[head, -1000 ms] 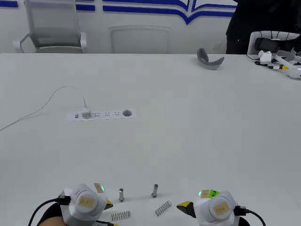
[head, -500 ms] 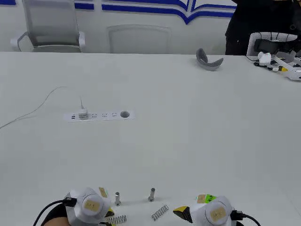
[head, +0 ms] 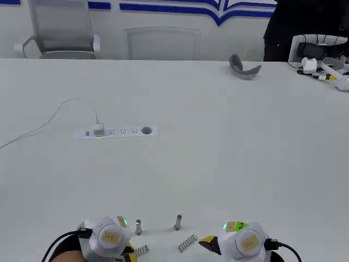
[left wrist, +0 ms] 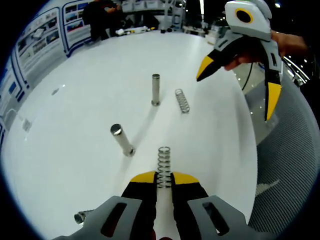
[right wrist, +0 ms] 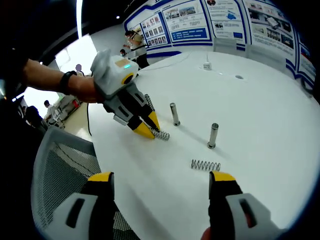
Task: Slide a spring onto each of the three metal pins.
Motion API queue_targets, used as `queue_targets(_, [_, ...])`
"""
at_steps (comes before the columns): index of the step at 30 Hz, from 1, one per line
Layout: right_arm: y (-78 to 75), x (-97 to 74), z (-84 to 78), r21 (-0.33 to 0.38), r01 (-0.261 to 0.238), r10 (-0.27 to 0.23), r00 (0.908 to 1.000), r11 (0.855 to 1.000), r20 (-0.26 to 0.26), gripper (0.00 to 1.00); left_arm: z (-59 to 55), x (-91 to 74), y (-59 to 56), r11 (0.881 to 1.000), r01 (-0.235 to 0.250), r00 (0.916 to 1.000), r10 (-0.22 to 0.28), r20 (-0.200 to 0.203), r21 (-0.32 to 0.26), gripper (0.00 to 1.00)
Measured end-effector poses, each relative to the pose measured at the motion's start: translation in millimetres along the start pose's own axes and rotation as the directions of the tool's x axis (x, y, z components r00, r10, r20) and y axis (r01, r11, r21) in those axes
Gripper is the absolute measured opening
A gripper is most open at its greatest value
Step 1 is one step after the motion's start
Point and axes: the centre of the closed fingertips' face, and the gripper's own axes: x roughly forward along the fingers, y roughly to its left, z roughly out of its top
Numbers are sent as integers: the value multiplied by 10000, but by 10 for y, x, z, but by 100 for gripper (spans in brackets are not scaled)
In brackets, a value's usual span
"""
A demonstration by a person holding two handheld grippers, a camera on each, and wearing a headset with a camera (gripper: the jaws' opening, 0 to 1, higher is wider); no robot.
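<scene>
Since a second ago, left gripper (left wrist: 158, 179) has closed in on near spring (left wrist: 163, 162) and now pinches its end. In head view the gripper body hides half of it. right gripper (right wrist: 162, 176) jaws wide apart, holding nothing; second spring (right wrist: 205, 165) lies on table (head: 218, 136) just ahead. near pin (left wrist: 122, 139) and far pin (left wrist: 156, 90) stand bare. metal piece (left wrist: 81, 217) at the left gripper view's edge is cut off, can't identify.

One spring (left wrist: 182, 100) lies loose beside an upright pin (left wrist: 155, 90); the left tool (left wrist: 164, 176) pinches a second spring (left wrist: 163, 159).
</scene>
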Motion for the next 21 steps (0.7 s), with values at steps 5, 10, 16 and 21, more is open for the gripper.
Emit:
queue_targets(5, [16,-7,14,60,-64,63,9999,10000,110,78,-13,-82,-38,9997,-56,9999,59,162,-220,11])
queue_targets(10, [37,8,17,168,-127,123,9997,9998,221,78,-26,-189,-52,9994,-141,9994,151,305,-328,11])
queue_targets(16, [95,26,14,165,-212,208,9995,9996,222,78,-30,-327,-38,9977,-336,9980,367,522,-593,11])
queue_targets(21, [121,31,31,142,-281,277,9993,9995,259,78,-52,-456,-50,9965,-454,9965,500,662,-700,11])
